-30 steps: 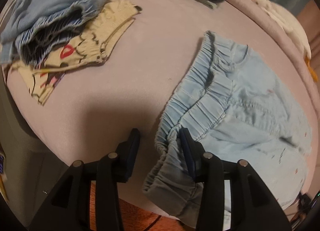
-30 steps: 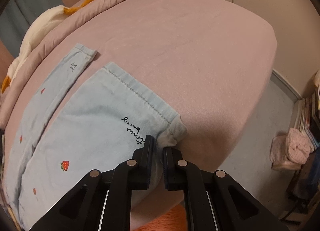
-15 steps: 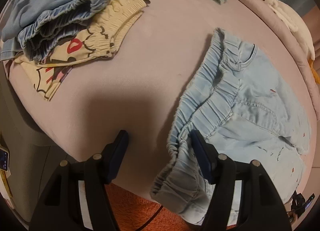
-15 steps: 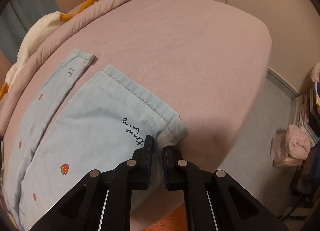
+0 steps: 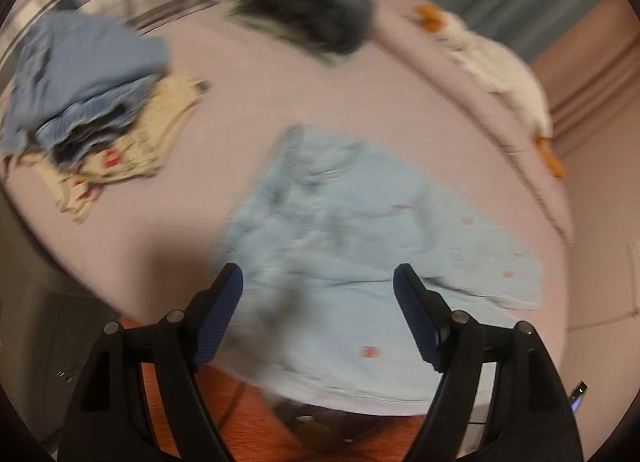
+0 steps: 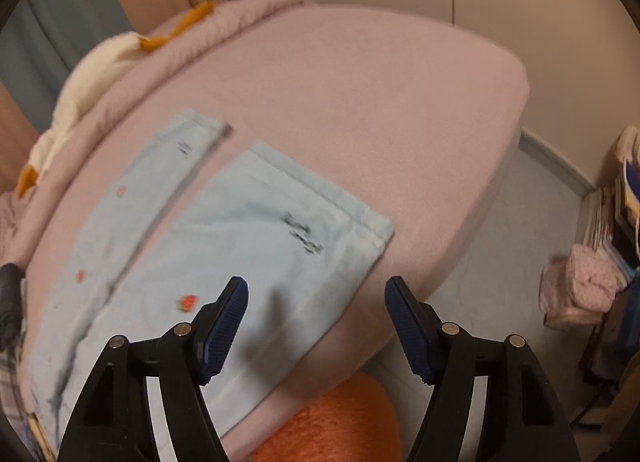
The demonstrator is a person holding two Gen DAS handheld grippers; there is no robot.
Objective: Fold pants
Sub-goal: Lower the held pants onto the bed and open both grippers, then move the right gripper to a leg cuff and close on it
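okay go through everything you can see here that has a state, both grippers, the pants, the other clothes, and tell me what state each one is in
left gripper: open, holding nothing.
right gripper: open, holding nothing.
light blue pants: unfolded, spread flat on the bed, legs side by side, near edge hanging over the bed's edge.
blue and cream clothes: piled loosely.
dark garment: folded, as far as the blur shows.
white plush toy: lying along the bed's rolled edge.

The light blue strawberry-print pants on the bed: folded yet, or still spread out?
Spread out. The light blue strawberry-print pants lie flat on the pink bed, both legs side by side, hems apart.
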